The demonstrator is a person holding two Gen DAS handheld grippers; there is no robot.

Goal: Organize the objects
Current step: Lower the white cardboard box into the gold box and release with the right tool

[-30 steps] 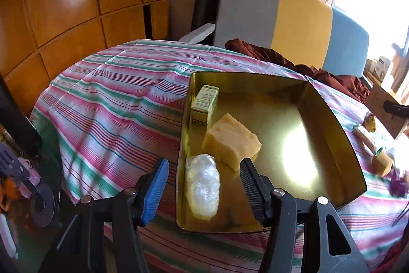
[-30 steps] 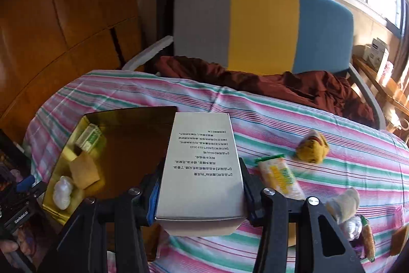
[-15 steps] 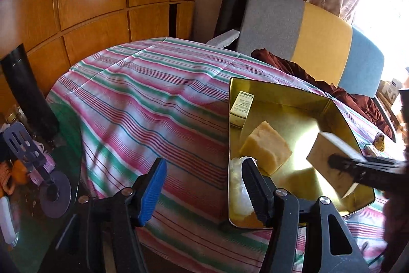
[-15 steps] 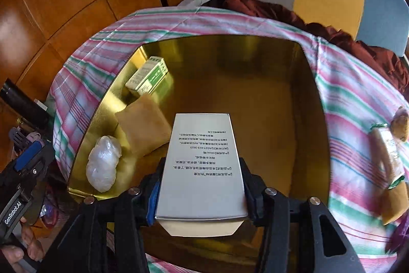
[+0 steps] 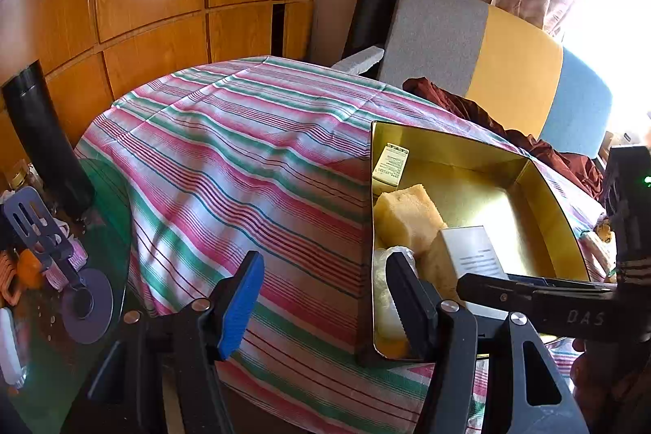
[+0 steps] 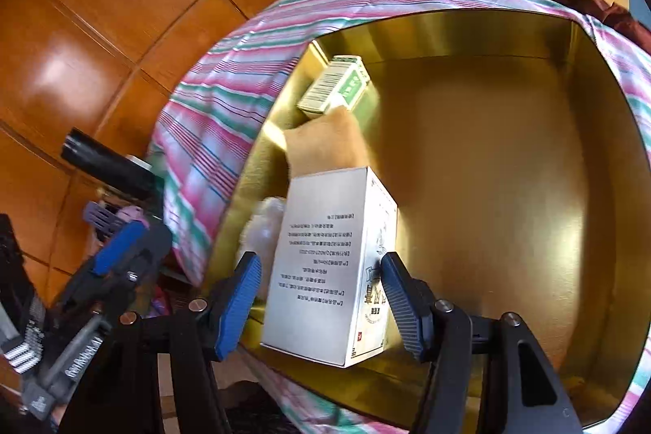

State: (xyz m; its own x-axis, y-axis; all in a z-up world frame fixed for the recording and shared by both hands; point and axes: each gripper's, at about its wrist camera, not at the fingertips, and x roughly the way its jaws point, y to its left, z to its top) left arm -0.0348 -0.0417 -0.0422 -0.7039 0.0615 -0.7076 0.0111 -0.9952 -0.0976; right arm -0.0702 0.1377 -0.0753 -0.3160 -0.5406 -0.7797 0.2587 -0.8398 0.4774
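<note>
My right gripper [image 6: 319, 295], jaws opening, brackets the white printed carton [image 6: 329, 267] standing in the gold metal tin [image 6: 508, 190]; only the left wrist view shows my left gripper [image 5: 319, 299], empty, parted, straddling the tin's edge.

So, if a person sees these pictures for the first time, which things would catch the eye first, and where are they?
First the shiny gold tray on the striped tablecloth, with a white printed box standing in its near corner. The right hand-held gripper is opening around that box, its blue pads just off the sides. Behind the box, along the tray's left wall, sit a yellow sponge and a small green carton.
</note>
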